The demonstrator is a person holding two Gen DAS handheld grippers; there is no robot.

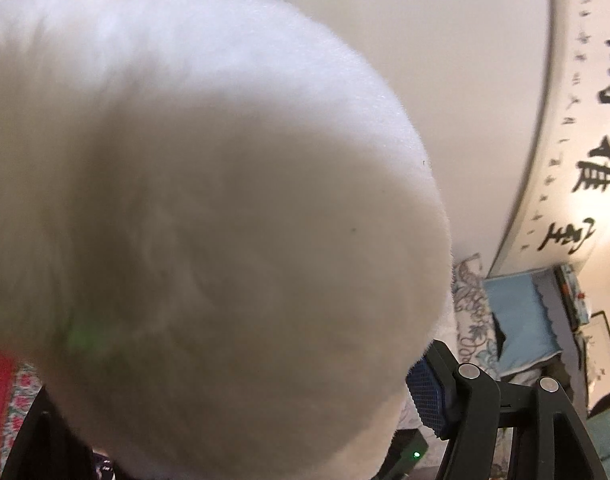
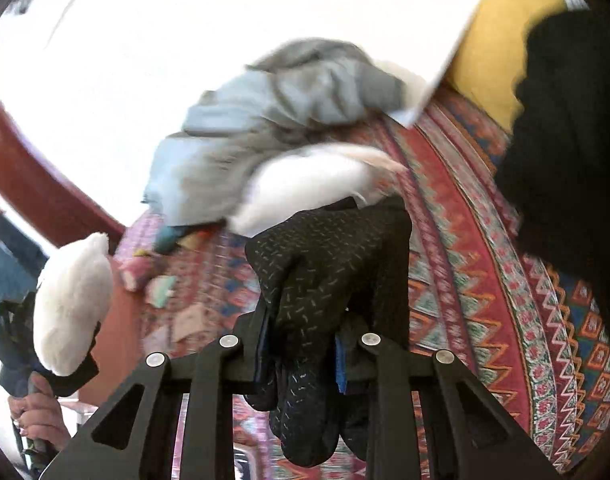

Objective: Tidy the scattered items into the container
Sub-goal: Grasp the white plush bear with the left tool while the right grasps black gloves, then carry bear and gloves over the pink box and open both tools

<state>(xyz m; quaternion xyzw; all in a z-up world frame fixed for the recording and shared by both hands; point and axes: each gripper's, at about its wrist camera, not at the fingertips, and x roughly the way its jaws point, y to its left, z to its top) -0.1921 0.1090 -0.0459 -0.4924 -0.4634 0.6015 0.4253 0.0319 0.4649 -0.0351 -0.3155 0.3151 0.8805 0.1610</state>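
Black sock [image 2: 329,264] clamped in right tongs [image 2: 301,344], hanging lengthwise below; white plush [image 1: 193,216] gripped in left tongs [image 1: 225,400], filling view. Container unseen; both loads lifted above patterned bedspread [image 2: 485,280].

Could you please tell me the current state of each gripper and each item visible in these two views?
Left gripper: closed on the white fluffy plush item, lifted.
Right gripper: shut on the black speckled fabric glove, which hangs between its fingers.
Grey-blue garment: crumpled on the patterned red cloth.
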